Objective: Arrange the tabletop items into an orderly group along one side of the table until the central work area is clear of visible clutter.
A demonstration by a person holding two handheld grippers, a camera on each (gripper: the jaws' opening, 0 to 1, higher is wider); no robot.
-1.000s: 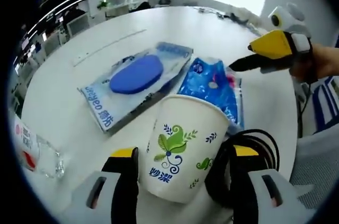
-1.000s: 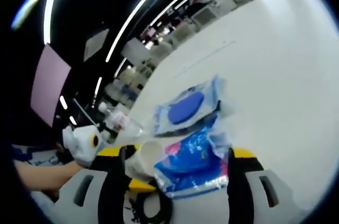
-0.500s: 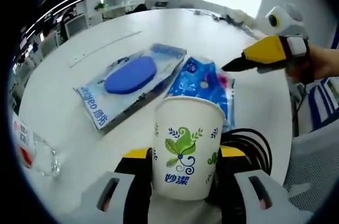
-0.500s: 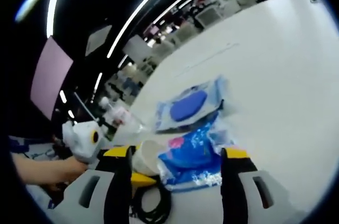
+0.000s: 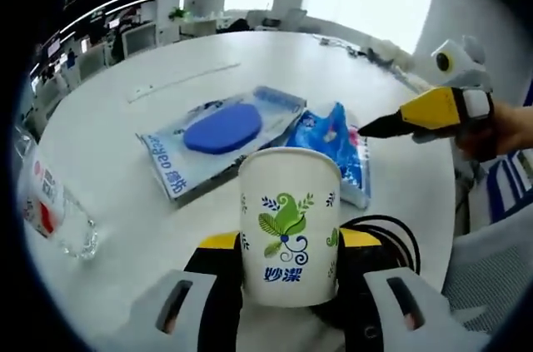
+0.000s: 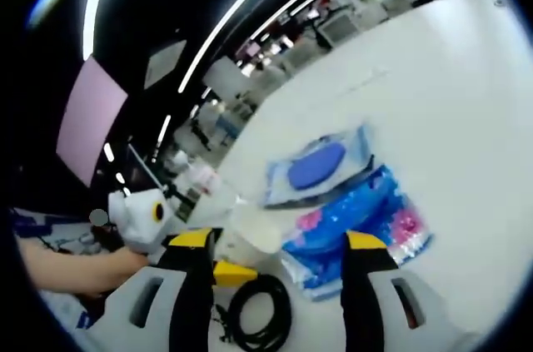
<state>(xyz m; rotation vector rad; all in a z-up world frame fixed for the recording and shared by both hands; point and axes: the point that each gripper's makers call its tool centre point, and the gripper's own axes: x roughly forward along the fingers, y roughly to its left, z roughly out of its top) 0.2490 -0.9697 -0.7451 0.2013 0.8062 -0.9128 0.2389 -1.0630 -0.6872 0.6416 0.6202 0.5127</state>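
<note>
**Paper cup held at the near edge of the white bench**

We take the paper cup as our landmark and list the rest from largest to smallest.

The round white bench carries everything; the cup stands upright at its near edge. In the right gripper view the same bench runs away towards a dim office.

Beyond the cup and a little to its left lies the clear packet with the blue oval pad, flat on the bench; in the right gripper view we see it as.

Beyond the cup to its right lies the blue printed pack, one edge against the clear packet. In the right gripper view, the pack sits between the right gripper's own jaws, which stand wide on either side of it; we cannot tell whether they touch it.

Just behind the cup on the right, a coil of black cable rests on the bench, seen also at.

Far to the cup's left, a clear plastic bottle with a red label lies on its side.

The left gripper has its jaws closed against the cup's two sides, holding it. In that view the right gripper enters from the right, its yellow tip just above the pack.
</note>
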